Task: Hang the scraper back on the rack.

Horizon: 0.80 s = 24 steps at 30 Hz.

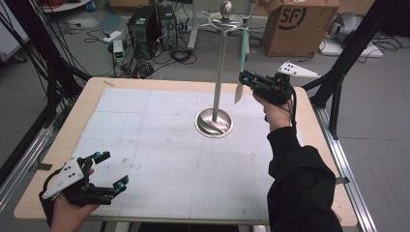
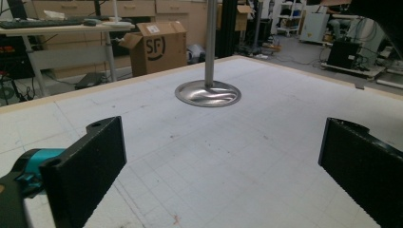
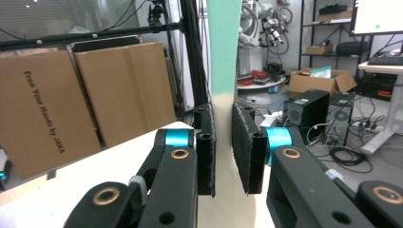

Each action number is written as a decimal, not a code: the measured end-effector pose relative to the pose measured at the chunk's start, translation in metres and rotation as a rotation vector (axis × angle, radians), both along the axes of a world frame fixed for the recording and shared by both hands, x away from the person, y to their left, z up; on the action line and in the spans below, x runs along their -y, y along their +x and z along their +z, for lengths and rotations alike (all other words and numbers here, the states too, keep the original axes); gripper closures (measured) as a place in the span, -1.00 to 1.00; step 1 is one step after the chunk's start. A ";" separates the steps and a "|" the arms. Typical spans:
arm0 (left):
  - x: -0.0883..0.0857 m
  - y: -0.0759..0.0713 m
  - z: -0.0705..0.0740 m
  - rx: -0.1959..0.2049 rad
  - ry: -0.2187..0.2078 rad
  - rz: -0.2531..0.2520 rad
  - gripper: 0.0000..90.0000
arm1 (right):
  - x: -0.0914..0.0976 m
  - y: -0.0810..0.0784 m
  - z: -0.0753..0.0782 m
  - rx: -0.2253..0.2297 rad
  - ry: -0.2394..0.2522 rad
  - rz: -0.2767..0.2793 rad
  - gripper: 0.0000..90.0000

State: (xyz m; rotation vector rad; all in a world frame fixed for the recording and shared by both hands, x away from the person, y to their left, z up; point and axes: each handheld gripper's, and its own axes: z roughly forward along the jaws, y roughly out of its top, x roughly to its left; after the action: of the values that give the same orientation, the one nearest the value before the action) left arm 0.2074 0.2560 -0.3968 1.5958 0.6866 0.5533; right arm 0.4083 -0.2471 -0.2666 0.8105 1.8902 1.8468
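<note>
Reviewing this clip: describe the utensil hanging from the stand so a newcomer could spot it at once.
Start at the metal stand rising from the white mat at the table's far middle. Just right of its pole, the right gripper is shut on a flat utensil hanging from the stand's top ring. It is the only two-tone item: mint-green upper part, cream lower end.

Spatula (image 1: 243,63), green handle with cream blade, hangs upright from steel stand (image 1: 220,67) on counter (image 1: 169,145), blade clamped in right claw (image 1: 244,78).
</note>
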 end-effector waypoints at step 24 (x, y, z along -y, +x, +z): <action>0.004 0.004 -0.004 0.000 -0.015 -0.009 -0.95 | -0.002 -0.068 -0.050 0.012 -0.143 -0.016 -1.00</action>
State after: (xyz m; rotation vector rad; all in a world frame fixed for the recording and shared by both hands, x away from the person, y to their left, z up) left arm 0.2115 0.2517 -0.4004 1.5836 0.6821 0.5406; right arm 0.3399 -0.2449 -0.3169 0.7629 1.9758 1.6814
